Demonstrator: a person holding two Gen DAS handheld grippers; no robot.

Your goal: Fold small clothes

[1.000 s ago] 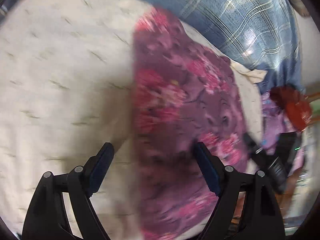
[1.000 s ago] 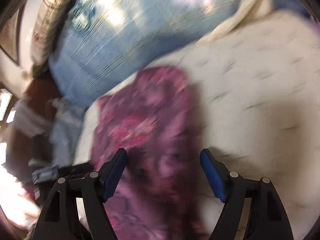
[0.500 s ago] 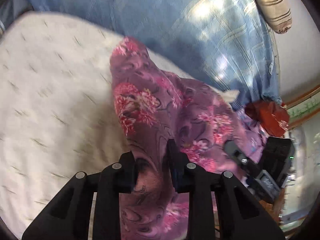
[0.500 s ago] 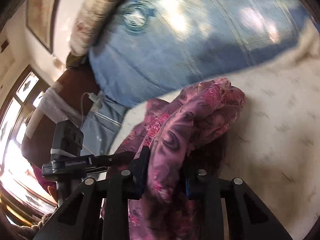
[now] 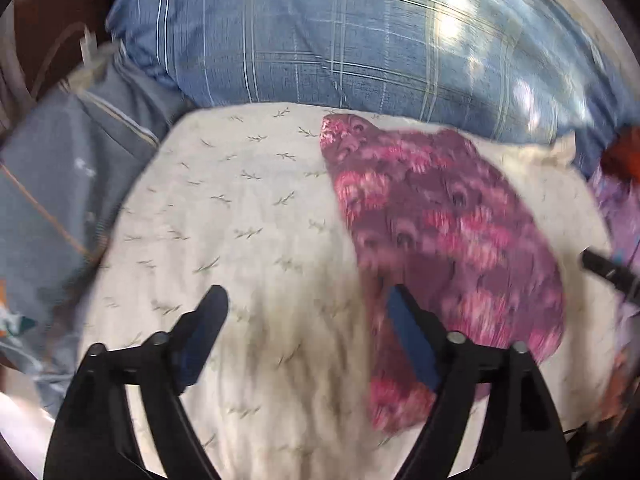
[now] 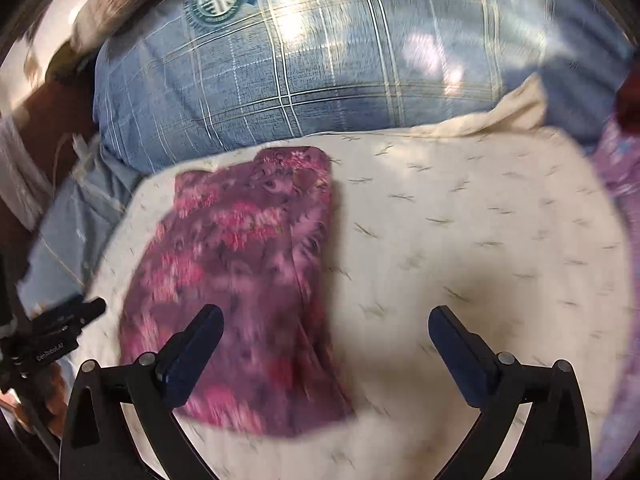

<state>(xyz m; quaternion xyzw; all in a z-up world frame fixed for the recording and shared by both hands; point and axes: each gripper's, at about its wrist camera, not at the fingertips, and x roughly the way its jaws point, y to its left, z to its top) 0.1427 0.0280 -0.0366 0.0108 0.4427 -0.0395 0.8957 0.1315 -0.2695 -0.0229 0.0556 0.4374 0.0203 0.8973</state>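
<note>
A purple garment with pink flowers (image 5: 444, 236) lies folded flat on the cream patterned bedsheet (image 5: 240, 220). It also shows in the right wrist view (image 6: 248, 272), left of centre. My left gripper (image 5: 308, 320) is open and empty, above the sheet just left of the garment, its right finger over the garment's edge. My right gripper (image 6: 326, 340) is open and empty, its left finger over the garment's near part. The other gripper's body shows at the left edge of the right wrist view (image 6: 52, 344).
A big blue plaid pillow (image 6: 320, 60) lies along the far side of the sheet. A grey-blue cloth (image 5: 60, 184) lies to the left. A lilac floral cloth (image 6: 620, 184) and something red (image 5: 624, 152) lie at the right edge.
Both grippers were shut on the lifted garment half a second ago. Now both are open and the garment lies flat on the sheet. Both grippers have pulled back.
</note>
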